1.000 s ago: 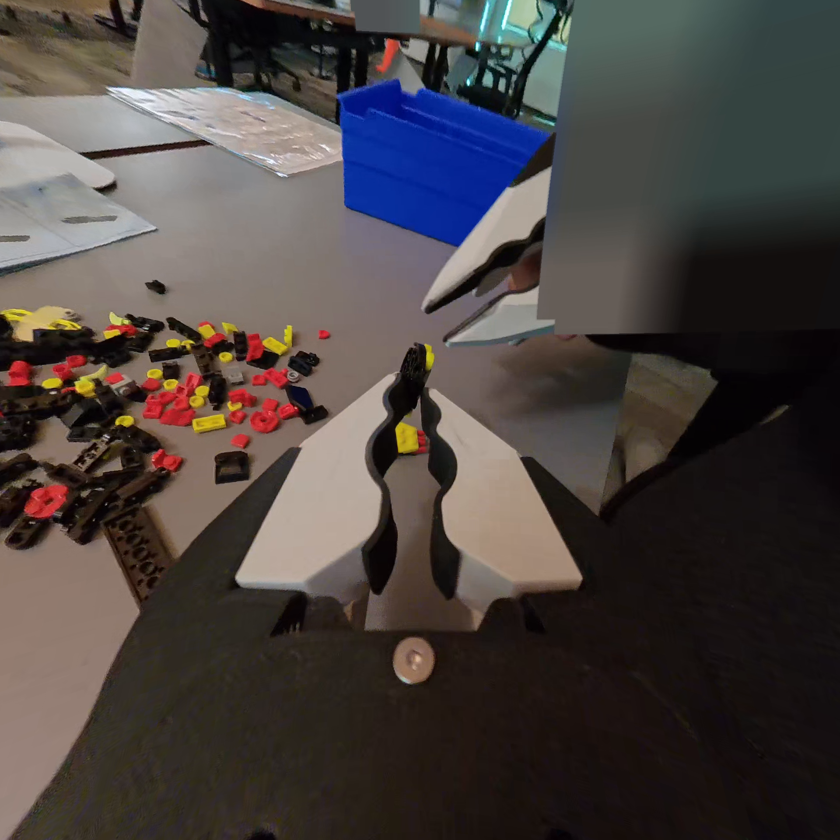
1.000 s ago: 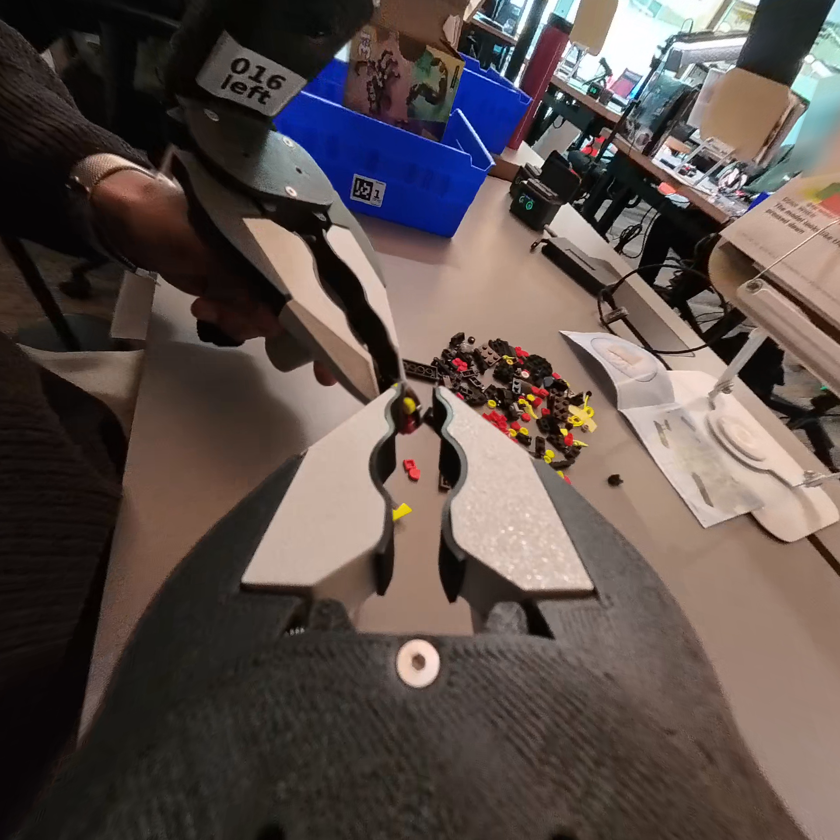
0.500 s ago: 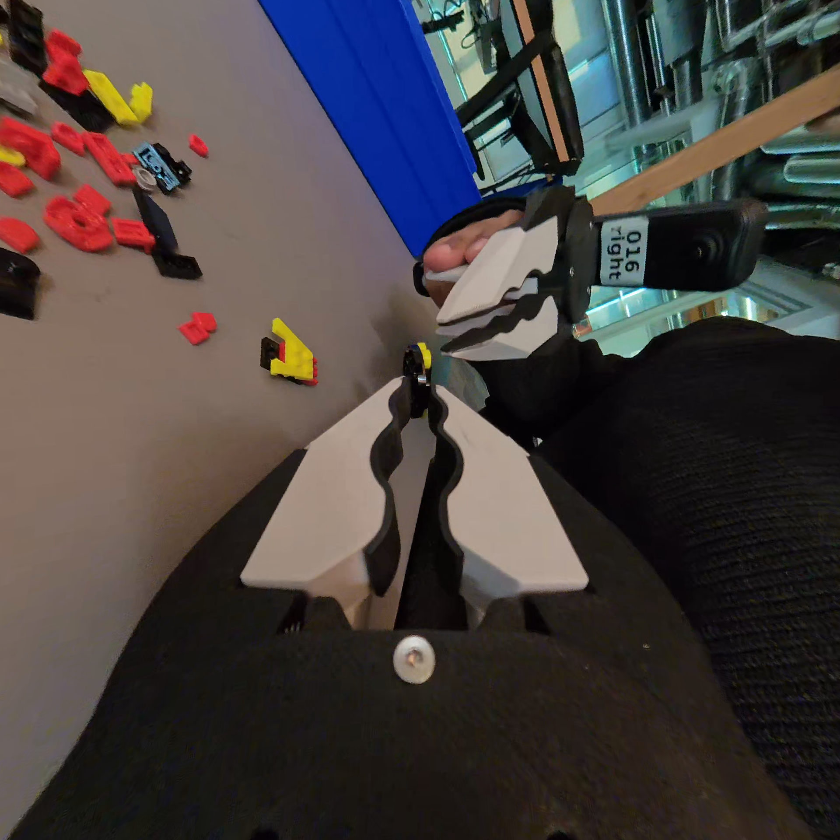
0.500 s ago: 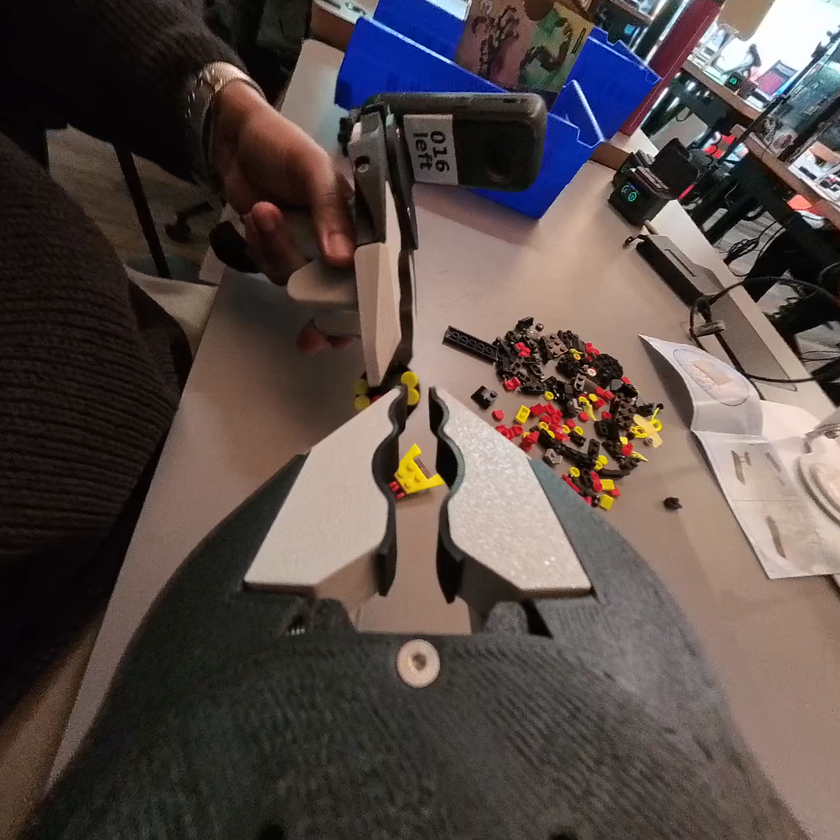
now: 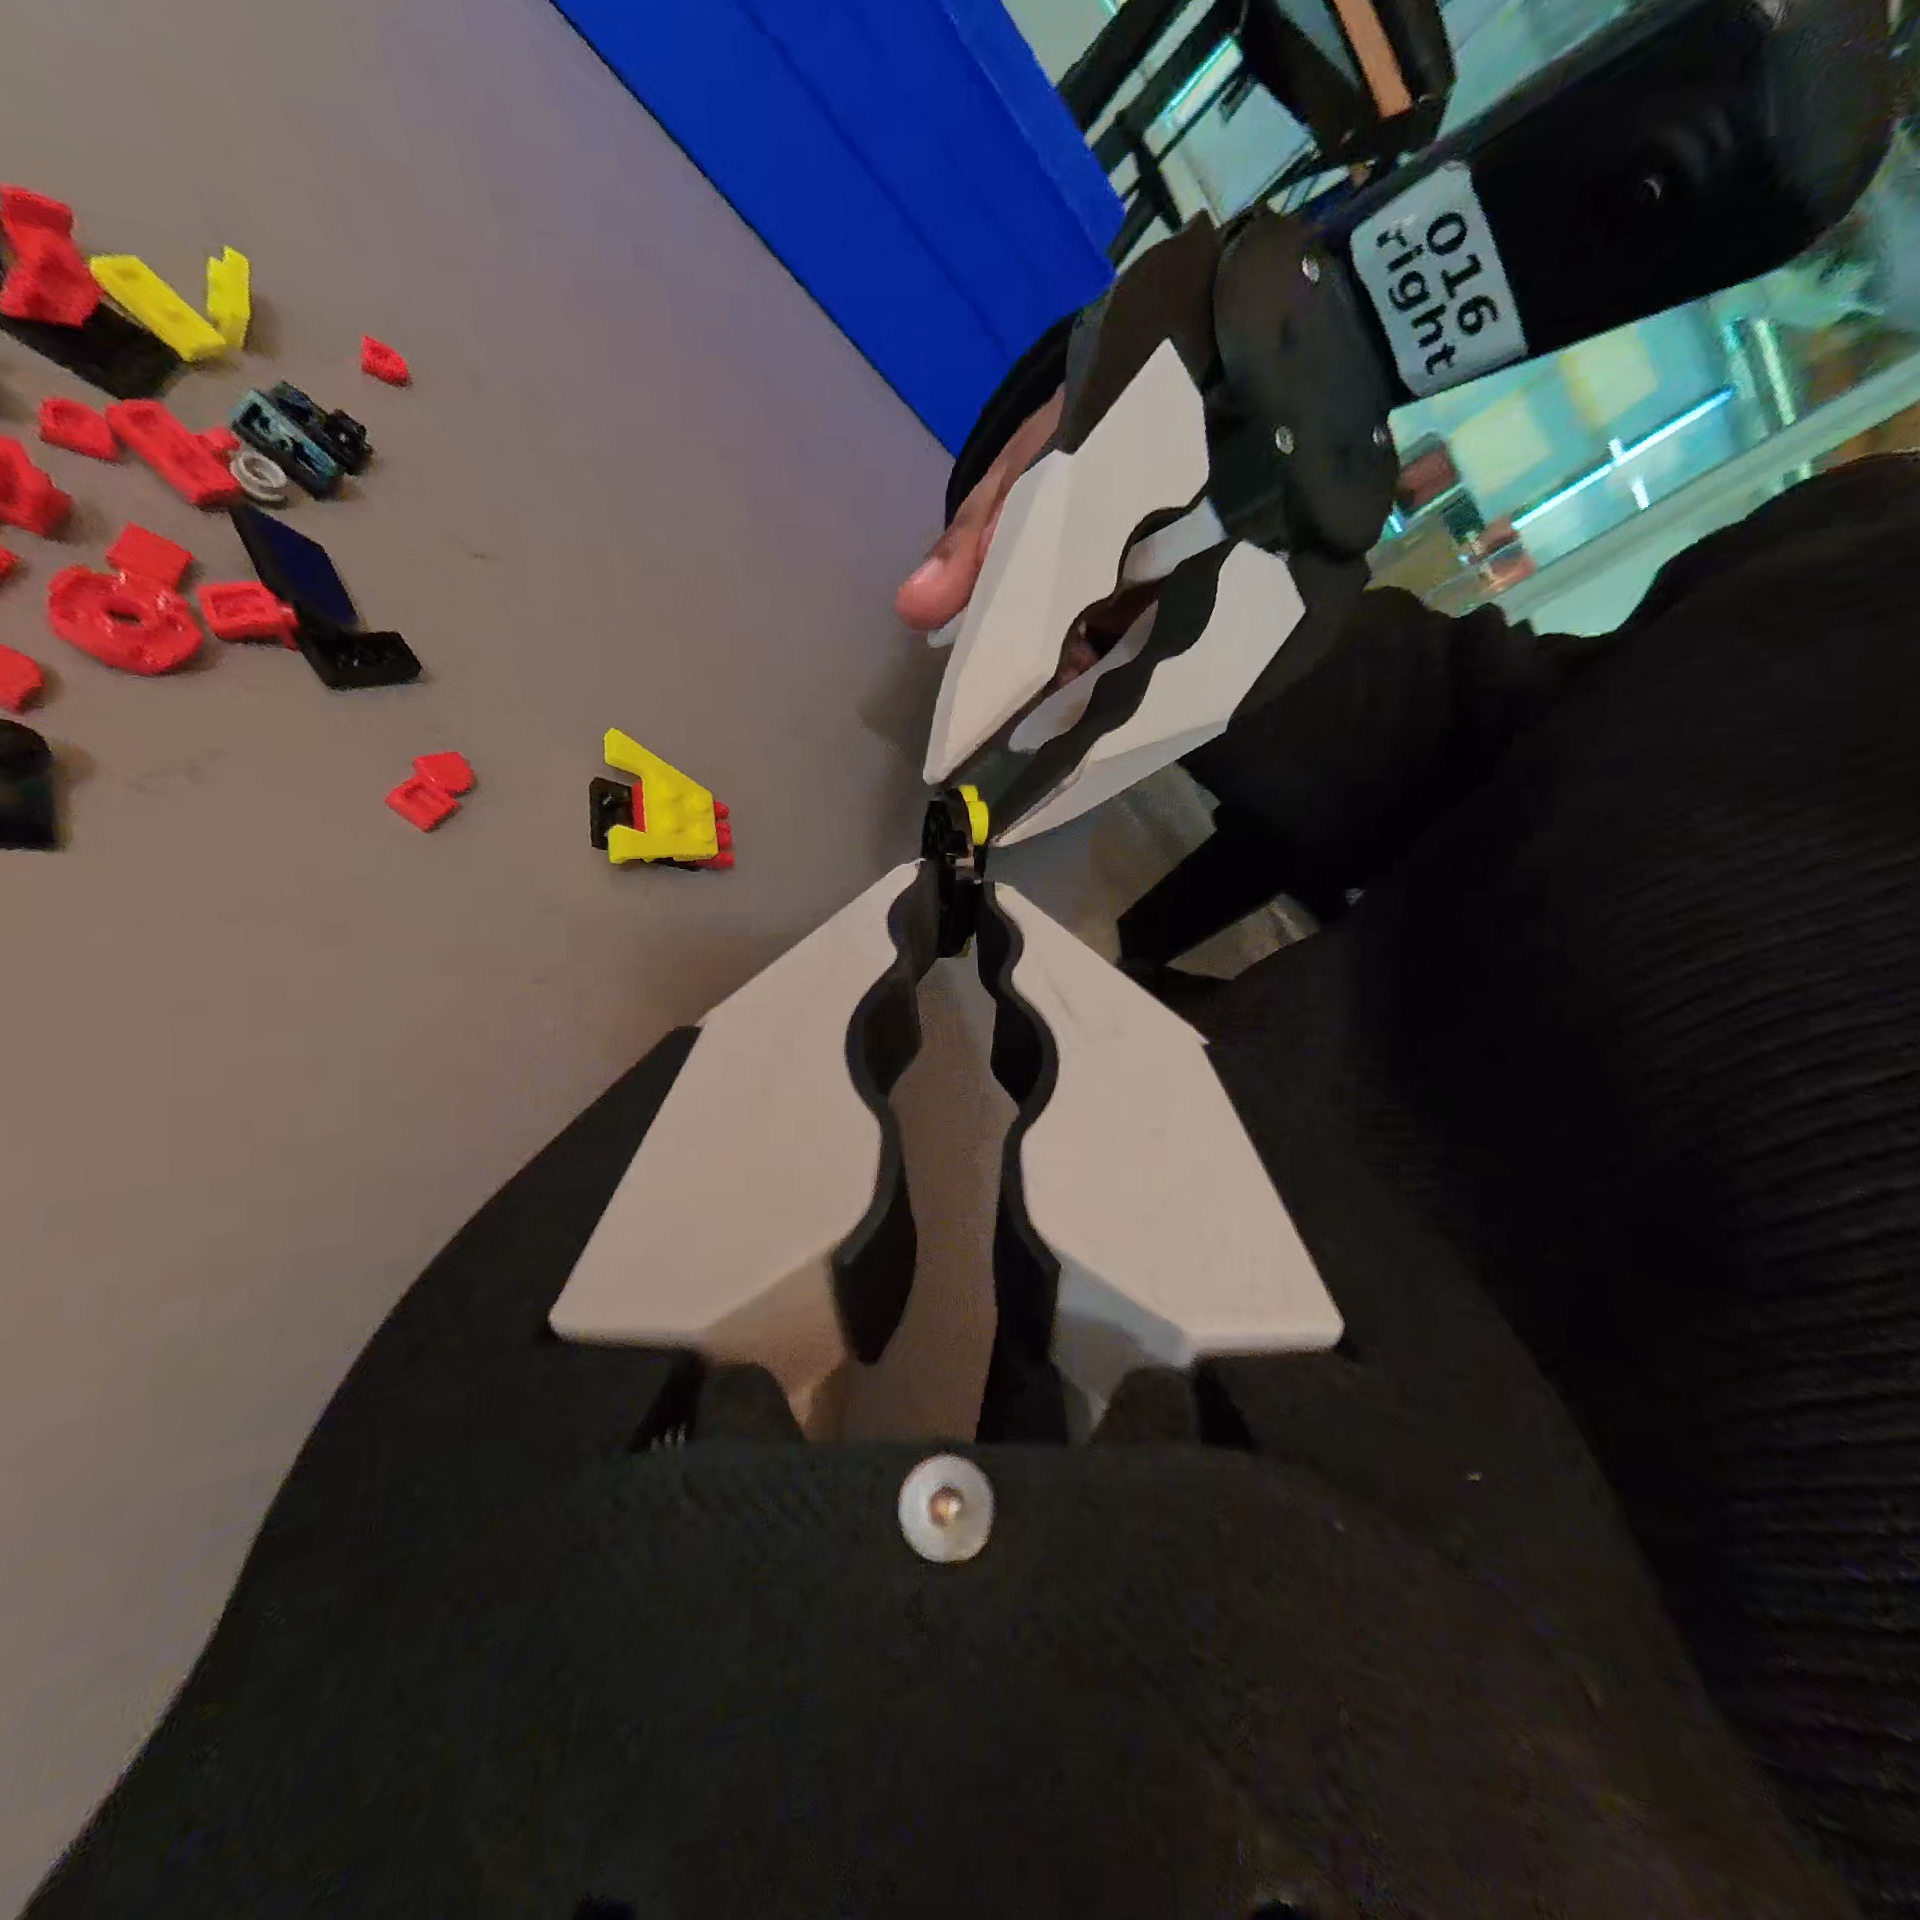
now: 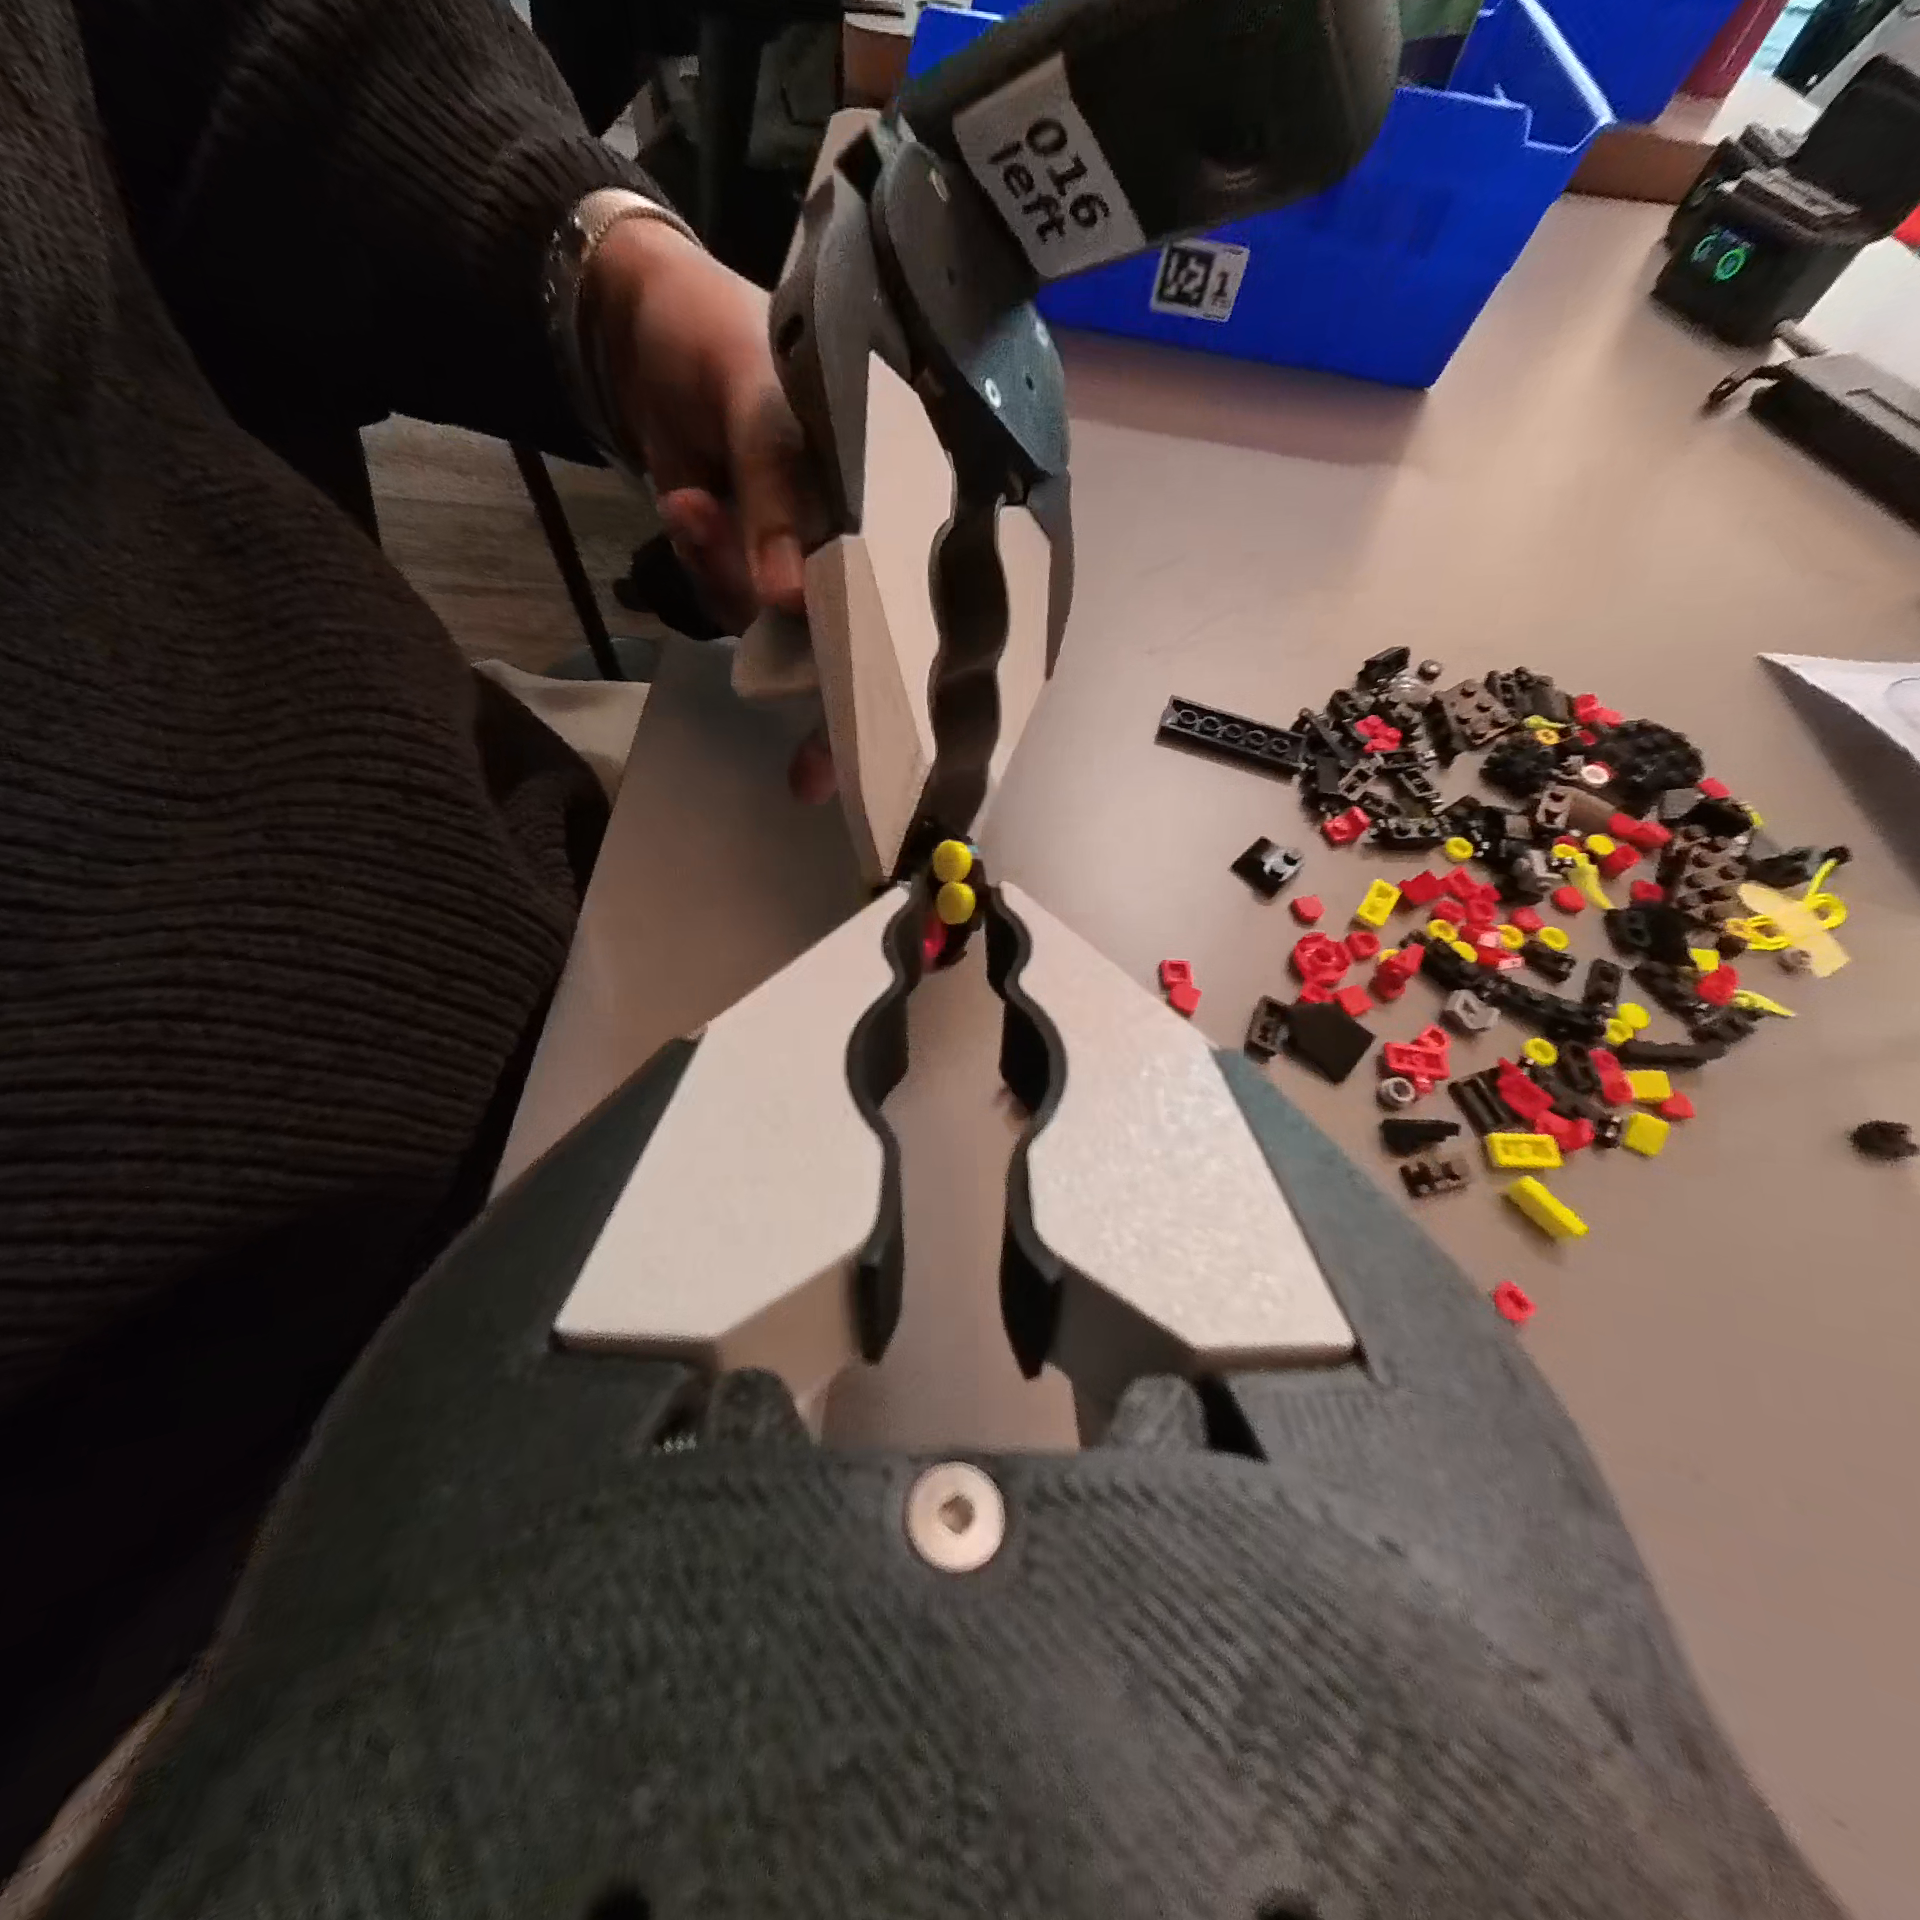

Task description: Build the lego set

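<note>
My left gripper (image 5: 951, 906) is shut on a small black lego assembly with yellow studs (image 5: 948, 836), held above the table's near edge. My right gripper (image 5: 966, 795) comes in from the upper right and its tips meet the same assembly. In the right wrist view my right gripper (image 6: 951, 920) is closed on the assembly (image 6: 953, 881), which shows two yellow studs and a red part. The left gripper (image 6: 925, 847) reaches down onto it from above. A small yellow, black and red sub-build (image 5: 660, 805) lies on the grey table (image 5: 520, 520).
A pile of loose black, red and yellow pieces (image 6: 1507, 935) lies to the right, also showing in the left wrist view (image 5: 156, 582). A blue bin (image 6: 1351, 260) stands behind, with a black device (image 6: 1766, 260) and paper sheets (image 6: 1860, 686) at the far right. The person's dark sleeve (image 6: 260, 831) is on the left. Less than 4 cm separates the two grippers' tips.
The left gripper has rolled sideways with the assembly still in it. The right gripper has moved in until its tips close on the same assembly.
</note>
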Motion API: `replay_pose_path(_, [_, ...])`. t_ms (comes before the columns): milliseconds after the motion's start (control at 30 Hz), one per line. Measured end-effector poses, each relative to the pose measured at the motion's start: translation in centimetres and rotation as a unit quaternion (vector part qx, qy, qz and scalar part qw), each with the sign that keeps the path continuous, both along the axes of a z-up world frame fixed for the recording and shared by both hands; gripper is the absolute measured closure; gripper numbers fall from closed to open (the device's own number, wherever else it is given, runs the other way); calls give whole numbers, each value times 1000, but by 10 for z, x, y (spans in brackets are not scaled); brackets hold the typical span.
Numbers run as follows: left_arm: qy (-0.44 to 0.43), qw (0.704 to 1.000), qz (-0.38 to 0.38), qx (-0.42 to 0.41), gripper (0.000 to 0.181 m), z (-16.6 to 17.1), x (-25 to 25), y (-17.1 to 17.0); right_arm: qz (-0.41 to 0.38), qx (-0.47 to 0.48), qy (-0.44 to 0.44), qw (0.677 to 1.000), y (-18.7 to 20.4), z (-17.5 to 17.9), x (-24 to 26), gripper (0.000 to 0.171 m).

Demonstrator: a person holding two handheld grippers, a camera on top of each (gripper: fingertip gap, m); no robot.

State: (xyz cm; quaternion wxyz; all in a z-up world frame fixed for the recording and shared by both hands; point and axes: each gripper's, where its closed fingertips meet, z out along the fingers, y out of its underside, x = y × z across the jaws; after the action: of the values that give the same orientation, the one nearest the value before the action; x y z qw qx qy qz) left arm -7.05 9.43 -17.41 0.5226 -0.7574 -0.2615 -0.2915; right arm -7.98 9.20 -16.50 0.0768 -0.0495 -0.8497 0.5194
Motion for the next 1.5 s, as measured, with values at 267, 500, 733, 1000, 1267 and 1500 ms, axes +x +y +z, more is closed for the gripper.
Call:
replay_pose_path(267, [-4, 999, 34, -11, 179, -4, -9, -1, -27, 54, 86, 994, 0, -2, -7, 168])
replay_pose_path(500, [30, 994, 102, -9, 179, 3, -37, -9, 7, 46, 50, 998, -8, -3, 9, 171])
replay_pose_path(733, [36, 995, 96, -12, 179, 0, -39, -13, -73, 55, 129, 987, 2, 5, -21, 166])
replay_pose_path(1000, [60, 995, 73, -12, 179, 2, -27, -5, -85, 74, 138, 984, -2, -1, -23, 160])
replay_pose_path(1267, [59, 994, 87, -28, 179, -3, -30, -6, -93, 96, 152, 979, -3, -4, -24, 162])
replay_pose_path(1500, [72, 988, 132, -17, 181, 7, -41, -7, -81, 103, 115, 985, -7, -10, -16, 164])
